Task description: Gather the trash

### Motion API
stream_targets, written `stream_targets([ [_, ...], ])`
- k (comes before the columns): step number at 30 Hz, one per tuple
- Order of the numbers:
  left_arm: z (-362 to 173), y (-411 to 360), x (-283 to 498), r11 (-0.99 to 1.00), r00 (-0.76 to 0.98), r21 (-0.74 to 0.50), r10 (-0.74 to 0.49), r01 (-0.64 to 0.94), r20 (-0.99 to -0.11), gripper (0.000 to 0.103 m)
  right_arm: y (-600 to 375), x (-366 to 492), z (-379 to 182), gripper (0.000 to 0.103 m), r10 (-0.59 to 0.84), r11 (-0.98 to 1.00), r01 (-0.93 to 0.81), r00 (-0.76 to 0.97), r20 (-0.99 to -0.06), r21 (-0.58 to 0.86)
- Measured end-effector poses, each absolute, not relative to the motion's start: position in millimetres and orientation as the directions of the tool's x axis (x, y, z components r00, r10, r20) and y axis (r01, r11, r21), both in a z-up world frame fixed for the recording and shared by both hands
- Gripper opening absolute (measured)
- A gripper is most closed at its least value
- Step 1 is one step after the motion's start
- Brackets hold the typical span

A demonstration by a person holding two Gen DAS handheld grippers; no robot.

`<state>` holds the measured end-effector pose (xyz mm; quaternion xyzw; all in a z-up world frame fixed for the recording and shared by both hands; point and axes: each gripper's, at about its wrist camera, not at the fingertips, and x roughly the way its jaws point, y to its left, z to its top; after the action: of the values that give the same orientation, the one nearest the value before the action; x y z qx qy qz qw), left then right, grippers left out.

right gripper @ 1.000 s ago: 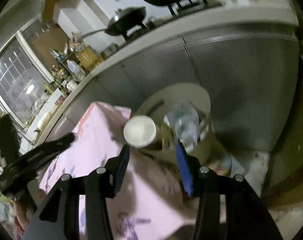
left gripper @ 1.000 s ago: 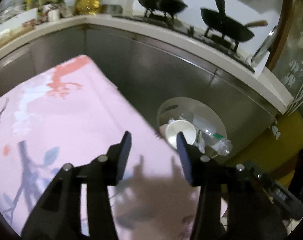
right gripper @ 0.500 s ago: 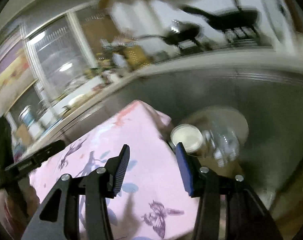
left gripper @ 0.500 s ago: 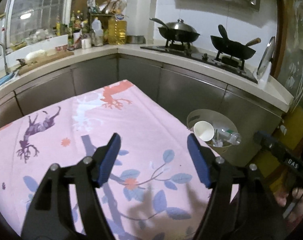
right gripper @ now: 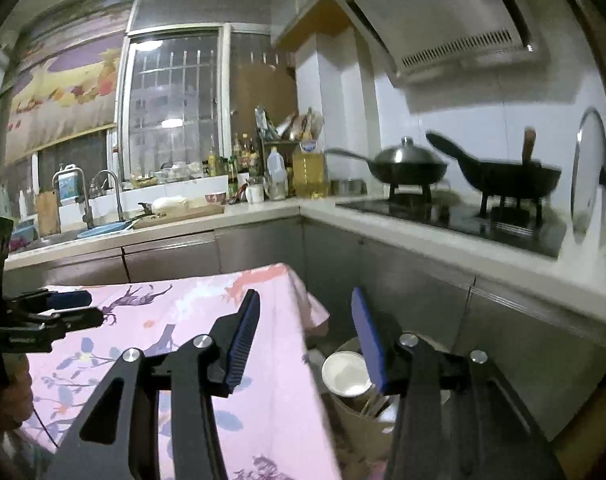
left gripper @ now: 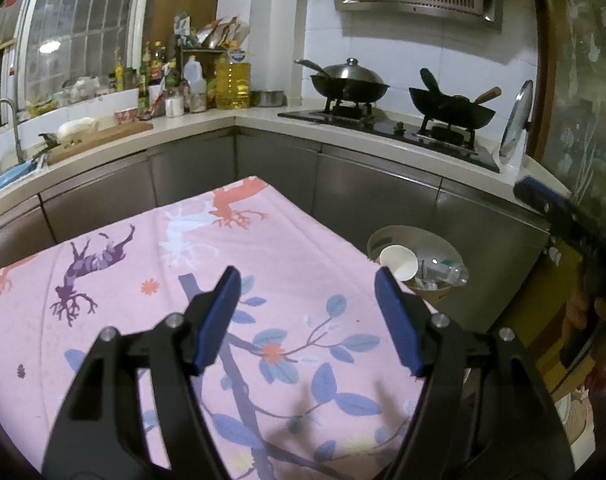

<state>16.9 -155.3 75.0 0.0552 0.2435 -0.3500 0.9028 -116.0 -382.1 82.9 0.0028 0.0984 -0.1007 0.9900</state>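
No legible text: faint white lettering on the left gripper (right gripper: 31,340), unreadable.

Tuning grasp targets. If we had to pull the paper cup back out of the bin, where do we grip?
Probably the paper cup by its rim, coming from above: it lies tilted atop the trash bin, open mouth facing up and toward the table, so one finger can go inside.

Left gripper (left gripper: 307,300): black angular arms, cut-out slots, silver screw heads at the joints, two long blue ribbed pads (left gripper: 219,320). Right gripper (right gripper: 305,336): same build, black frame, silver screws, blue pads (right gripper: 243,340). In the right wrist view, at 9 o'clock, the left gripper's black body carries small white lettering, unreadable.
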Motion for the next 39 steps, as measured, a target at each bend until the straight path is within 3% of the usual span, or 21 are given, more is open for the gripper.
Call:
stream_targets([
  [14,81.8,-151.6,3.5,0.757,0.658,-0.063,-0.603,0.65,-0.451,0.067,-404.7,-93.0,141.8,0.046,-0.339,0.94,0.34,0.94,0.031,-0.028],
  [21,84.3,-125.3,9.3,0.789,0.689,-0.064,-0.57,0.611,-0.448,0.067,-382.9,-64.6,184.0,0.046,-0.281,0.956,0.289,0.949,0.141,-0.042],
  [29,111.5,-98.4,15.8,0.776,0.679,-0.095,-0.597,0.623,-0.426,0.067,-352.5,-64.5,270.4,0.046,-0.195,0.98,0.201,0.945,0.264,0.002],
  [33,150.0,-82.3,2.4,0.743,0.682,-0.101,-0.653,0.662,-0.331,0.067,-348.1,-69.3,286.9,0.046,-0.172,0.984,0.155,0.948,0.268,0.086],
  [39,184.4,-46.6,-22.7,0.702,0.669,-0.158,-0.711,0.694,-0.219,0.067,-336.3,-57.2,263.7,0.046,-0.122,0.987,0.103,0.981,0.148,0.127],
])
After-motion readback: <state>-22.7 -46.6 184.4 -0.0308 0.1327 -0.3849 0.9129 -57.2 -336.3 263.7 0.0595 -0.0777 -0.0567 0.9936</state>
